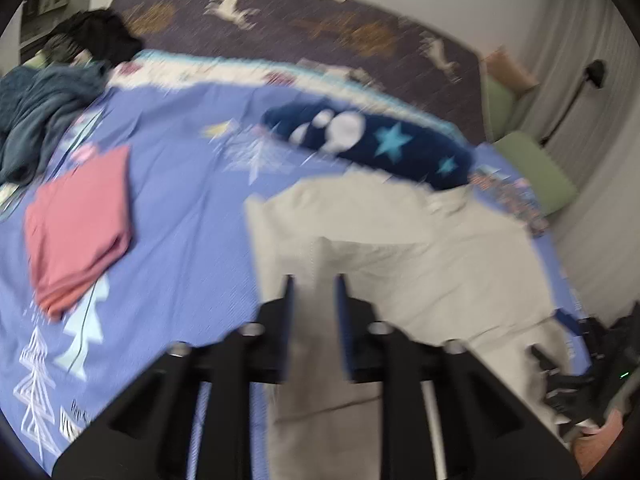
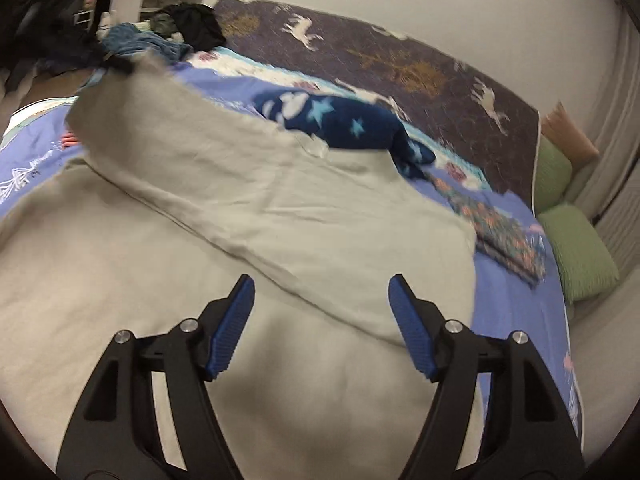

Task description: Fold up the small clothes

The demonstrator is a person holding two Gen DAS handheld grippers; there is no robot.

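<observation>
**Beige top spread on the bed, one flap already turned over**

The beige garment [image 2: 168,264] is lying on the bed with the blue bedspread [image 1: 180,208], taking up most of the near side. In the right wrist view a big flap of it is folded diagonally across the rest, so my guess is the fold is partway done and the flat spread is there to keep the layers lined up. Off to the left in the left wrist view sits a folded pink garment [image 1: 76,224], neat and well apart from the beige one, which looks like the finished pile. A dark blue blanket with stars [image 1: 380,144] lies just behind the beige piece, and a heap of teal and black clothes [image 1: 44,96] waits at the far corner near the headboard.

The left gripper [image 1: 314,280] angles down over the beige cloth with its fingers fairly narrow. The view is blurred, and I can't tell if any cloth is pinched; it looks more like fabric is just behind the gap. The right gripper [image 2: 321,280] also tilts down toward the folded edge, its fingers spread wide with nothing between them, hanging just above the cloth. I'd say it's lining up for the next grab on that flap's near edge.
</observation>
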